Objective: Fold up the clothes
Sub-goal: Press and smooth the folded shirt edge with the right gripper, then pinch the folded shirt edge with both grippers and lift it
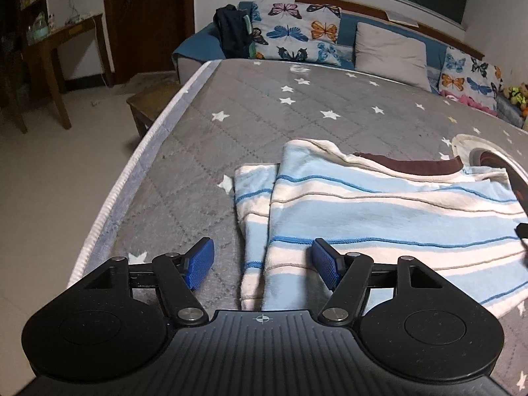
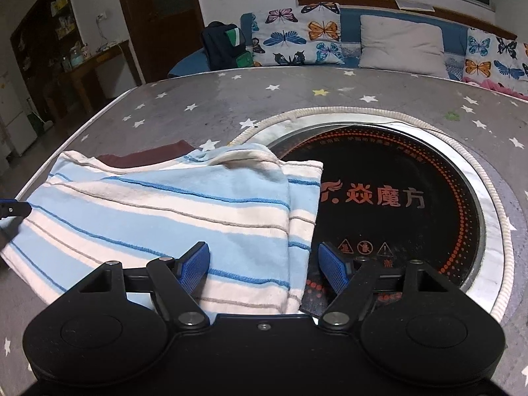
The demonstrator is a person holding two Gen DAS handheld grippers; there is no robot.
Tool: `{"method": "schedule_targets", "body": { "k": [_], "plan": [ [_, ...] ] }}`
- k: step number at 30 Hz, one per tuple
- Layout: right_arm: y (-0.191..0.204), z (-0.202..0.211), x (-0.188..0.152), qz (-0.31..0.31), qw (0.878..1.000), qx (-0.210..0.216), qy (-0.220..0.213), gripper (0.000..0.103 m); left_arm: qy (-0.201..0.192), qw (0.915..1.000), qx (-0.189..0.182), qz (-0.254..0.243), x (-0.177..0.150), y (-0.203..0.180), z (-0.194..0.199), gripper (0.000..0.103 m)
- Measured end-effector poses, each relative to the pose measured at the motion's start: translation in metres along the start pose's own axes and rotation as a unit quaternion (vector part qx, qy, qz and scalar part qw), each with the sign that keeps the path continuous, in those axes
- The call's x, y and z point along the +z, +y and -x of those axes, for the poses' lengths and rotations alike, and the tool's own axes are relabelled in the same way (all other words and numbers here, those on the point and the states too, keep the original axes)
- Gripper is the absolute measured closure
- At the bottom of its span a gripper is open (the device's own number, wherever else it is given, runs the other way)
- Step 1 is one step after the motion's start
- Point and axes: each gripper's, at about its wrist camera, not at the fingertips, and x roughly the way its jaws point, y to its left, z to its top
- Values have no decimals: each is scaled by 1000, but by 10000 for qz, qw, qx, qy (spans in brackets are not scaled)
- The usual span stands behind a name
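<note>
Grey star-printed quilting covers the table [image 1: 264, 105] where both hand-held tools hover. Nearest, the left gripper [image 1: 263, 264] stands spread wide, blue pads apart, nothing between them, poised over the near left edge of the striped garment [image 1: 379, 208]. The right gripper [image 2: 264, 265] is likewise spread and empty, straddling the garment's right-hand fold.

That garment, pale blue and cream with thin blue lines and a maroon collar band [image 1: 409, 165], lies already doubled over itself, side panels tucked in, its right end draped onto a black round cooktop [image 2: 412, 198] sunk in the table. Whether more folds are wanted, I cannot tell.

It looks soft, light and limp; I'd judge it will sag and slide unless pinched through all layers at a corner or folded edge.

Beyond are butterfly cushions [image 2: 297, 36], a grey pillow [image 2: 402, 43], a dark backpack [image 2: 224, 46], a wooden side table [image 1: 56, 43] and a door.
</note>
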Motion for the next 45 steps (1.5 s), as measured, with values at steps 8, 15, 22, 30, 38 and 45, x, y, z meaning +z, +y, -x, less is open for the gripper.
{"method": "schedule_targets", "body": {
  "k": [8, 15, 22, 30, 38, 45],
  "plan": [
    [-8, -8, 4, -199, 9998, 69, 33, 48, 175, 9997, -159, 112, 4, 5, -12, 36],
    [-6, -10, 6, -163, 9998, 99, 63, 68, 190, 9993, -269, 172, 6, 3, -13, 39],
    [-6, -10, 7, -184, 9998, 74, 34, 77, 148, 9990, -366, 185, 7, -3, -11, 75],
    [10, 13, 26, 199, 9993, 40, -316, 89, -61, 9981, -541, 298, 15, -5, 5, 94],
    [23, 30, 64, 546, 9954, -52, -789, 90, -785, 9920, -953, 251, 51, -20, 56, 95],
    [32, 41, 102, 799, 9894, -150, -1204, 90, -1500, 9856, -778, 120, 98, -31, 86, 95]
  ]
}}
